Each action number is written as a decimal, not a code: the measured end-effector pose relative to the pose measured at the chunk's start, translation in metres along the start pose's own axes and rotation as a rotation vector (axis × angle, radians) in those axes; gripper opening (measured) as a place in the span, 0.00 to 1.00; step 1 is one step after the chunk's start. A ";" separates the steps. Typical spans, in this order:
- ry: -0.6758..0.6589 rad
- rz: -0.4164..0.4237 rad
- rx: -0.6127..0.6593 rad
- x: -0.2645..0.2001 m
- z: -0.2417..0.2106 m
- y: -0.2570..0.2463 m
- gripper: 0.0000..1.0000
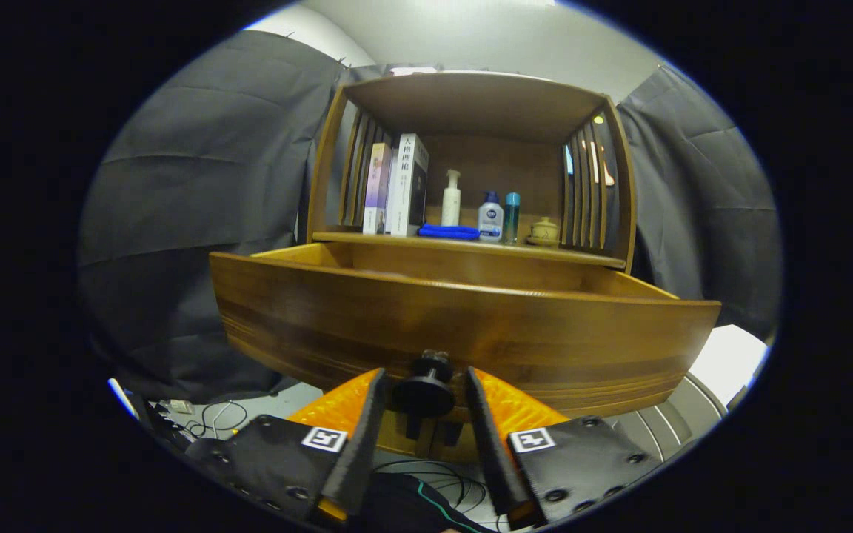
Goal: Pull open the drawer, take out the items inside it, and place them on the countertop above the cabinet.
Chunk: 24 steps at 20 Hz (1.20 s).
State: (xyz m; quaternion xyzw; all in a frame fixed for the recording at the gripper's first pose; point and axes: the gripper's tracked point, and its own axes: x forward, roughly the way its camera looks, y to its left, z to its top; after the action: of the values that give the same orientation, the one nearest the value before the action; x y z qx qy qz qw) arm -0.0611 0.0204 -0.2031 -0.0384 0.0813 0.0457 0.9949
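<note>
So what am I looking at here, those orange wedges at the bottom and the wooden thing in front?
A camera rides on a hand-held gripper and looks forward along it. The orange wedges are its jaws, standing either side of the black knob of a wooden drawer, apparently not pressing it. The drawer is pulled out; its inside is hidden from here. On the countertop above stand books, bottles, a blue cloth and a small pot. Nothing is held.

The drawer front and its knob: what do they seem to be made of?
The drawer front looks like wood with a glossy varnish: brown grain bands run along it and it catches the light. The knob is dark and matte, perhaps metal or plastic. It sits between the gripper fingers, which stand apart with a gap on each side.
</note>
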 end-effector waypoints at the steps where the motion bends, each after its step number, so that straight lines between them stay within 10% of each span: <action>1: -0.020 0.005 0.007 -0.005 0.012 -0.002 0.69; 6: -0.096 0.026 0.002 -0.011 0.073 -0.016 0.98; 24: 0.002 -0.017 0.158 0.080 0.149 -0.100 0.98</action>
State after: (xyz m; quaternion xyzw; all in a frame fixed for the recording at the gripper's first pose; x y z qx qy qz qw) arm 0.0512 -0.0591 -0.0628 0.0396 0.0856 0.0307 0.9951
